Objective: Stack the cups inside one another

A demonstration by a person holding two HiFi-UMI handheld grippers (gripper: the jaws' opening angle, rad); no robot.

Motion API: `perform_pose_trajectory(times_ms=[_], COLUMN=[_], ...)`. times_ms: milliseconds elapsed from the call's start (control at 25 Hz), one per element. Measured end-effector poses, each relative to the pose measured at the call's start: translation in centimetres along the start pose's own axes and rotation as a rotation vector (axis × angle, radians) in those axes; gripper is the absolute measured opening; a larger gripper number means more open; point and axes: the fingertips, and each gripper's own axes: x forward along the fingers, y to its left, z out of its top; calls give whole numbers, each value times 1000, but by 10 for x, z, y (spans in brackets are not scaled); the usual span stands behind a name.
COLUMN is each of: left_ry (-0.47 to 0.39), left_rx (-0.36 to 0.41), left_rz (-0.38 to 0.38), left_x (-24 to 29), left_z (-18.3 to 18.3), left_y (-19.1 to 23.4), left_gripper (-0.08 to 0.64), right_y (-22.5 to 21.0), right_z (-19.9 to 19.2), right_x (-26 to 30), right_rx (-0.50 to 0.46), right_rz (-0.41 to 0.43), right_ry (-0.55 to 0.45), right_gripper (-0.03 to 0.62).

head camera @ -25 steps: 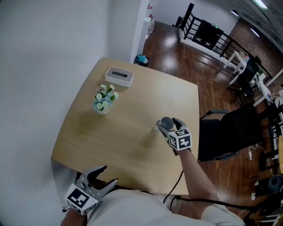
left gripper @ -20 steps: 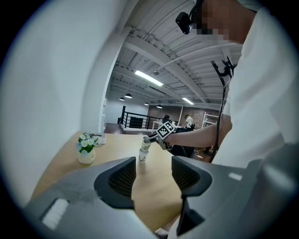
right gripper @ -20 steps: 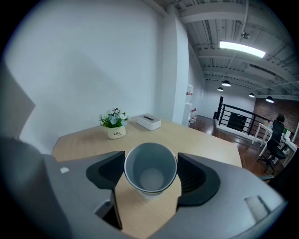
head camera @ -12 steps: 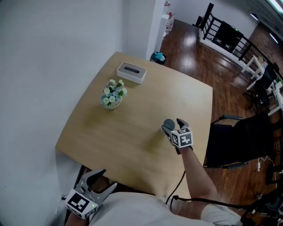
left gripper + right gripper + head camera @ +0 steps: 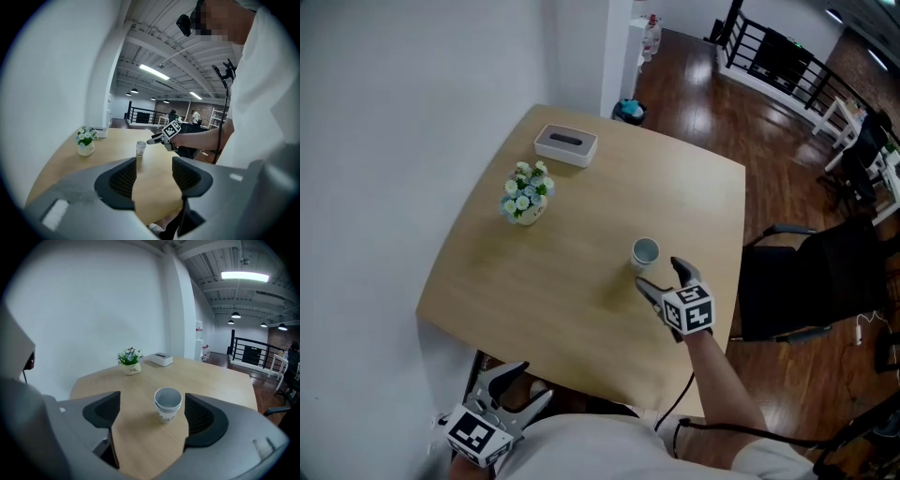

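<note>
A white paper cup stack (image 5: 168, 404), one cup nested in another with two rims showing, stands upright on the wooden table (image 5: 581, 309), right of its middle. The cup stack (image 5: 645, 253) sits just beyond my right gripper (image 5: 661, 277), which is open and not touching it. From the right gripper view, the right gripper (image 5: 151, 423) has its jaws wide apart, nothing between them. My left gripper (image 5: 530, 382) hangs open below the table's near edge, close to my body. The left gripper (image 5: 154, 176) holds nothing, and the cup stack (image 5: 140, 148) shows far off.
A small white pot of flowers (image 5: 523, 199) and a white tissue box (image 5: 565, 143) stand at the table's far left. A black chair (image 5: 797, 281) is at the right edge. A white wall runs along the left; dark wood floor lies beyond.
My right gripper was closed around the top cup. It has opened and drawn back toward me, leaving the nested cups standing on the table. The left gripper has barely moved.
</note>
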Motion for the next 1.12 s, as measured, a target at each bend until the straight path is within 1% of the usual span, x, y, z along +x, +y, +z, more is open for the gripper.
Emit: perform_pose_trajectory(times_ms=[160, 320, 480, 640, 720, 800, 1000, 1120], left_ry=[0, -15, -25, -27, -53, -77, -61, -59], left_rx=[68, 139, 169, 205, 199, 183, 182, 185], left_rz=[-82, -169, -249, -323, -345, -351, -367, -381], left_x=[5, -5, -26, -51, -67, -84, -118, -138], left_z=[9, 15, 3, -14, -19, -23, -49, -63], left_y=[-16, -32, -37, -39, -38, -35, -17, -14], left_gripper=[256, 256, 256, 256, 256, 256, 256, 256], right_y=[27, 65, 116, 171, 198, 226, 294, 331], right_z=[-21, -42, -55, -62, -68, -72, -80, -84], right_x=[-55, -110, -151, -187, -204, -219, -238, -251], right_rx=[14, 18, 68, 75, 81, 86, 87, 95], right_rz=[-10, -47, -86, -125, -142, -146, -151, -155], right_ry=[-10, -15, -62, -105, -117, -128, -135, -142], right_gripper=[428, 434, 434, 434, 436, 437, 439, 439])
